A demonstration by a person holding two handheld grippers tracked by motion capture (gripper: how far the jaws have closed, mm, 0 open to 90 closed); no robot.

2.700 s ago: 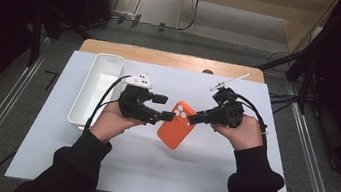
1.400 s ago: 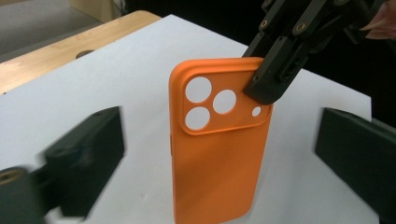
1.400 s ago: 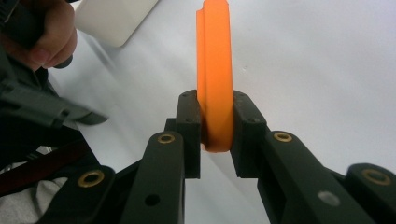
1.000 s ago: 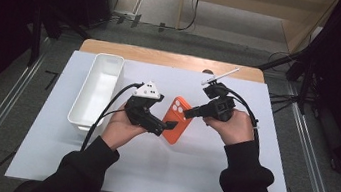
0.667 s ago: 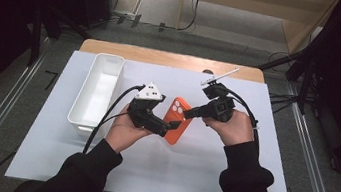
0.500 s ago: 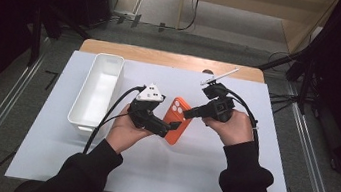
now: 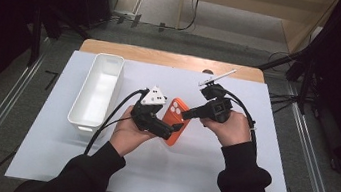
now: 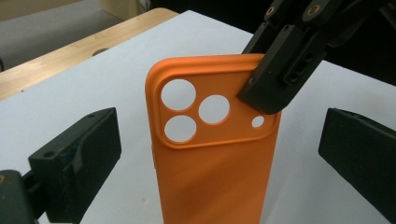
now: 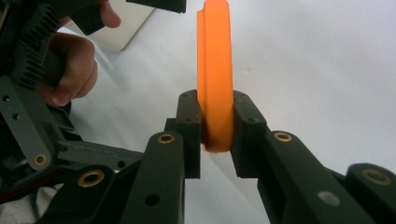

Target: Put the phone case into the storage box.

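A long white plastic tray (image 7: 97, 91) was seen on the left of the white table (image 7: 246, 187), away from the work. Next to it, the left gripper (image 8: 219, 154) was held wide open, with the orange rubber phone case (image 8: 215, 158) standing between its jaws but not touched by them. The case was held up off the table, and its top corner was pinched tight by the right gripper (image 9: 215, 135). For a safe handover, the left jaws should probably be closed on the case's sides before the right grip is let go.
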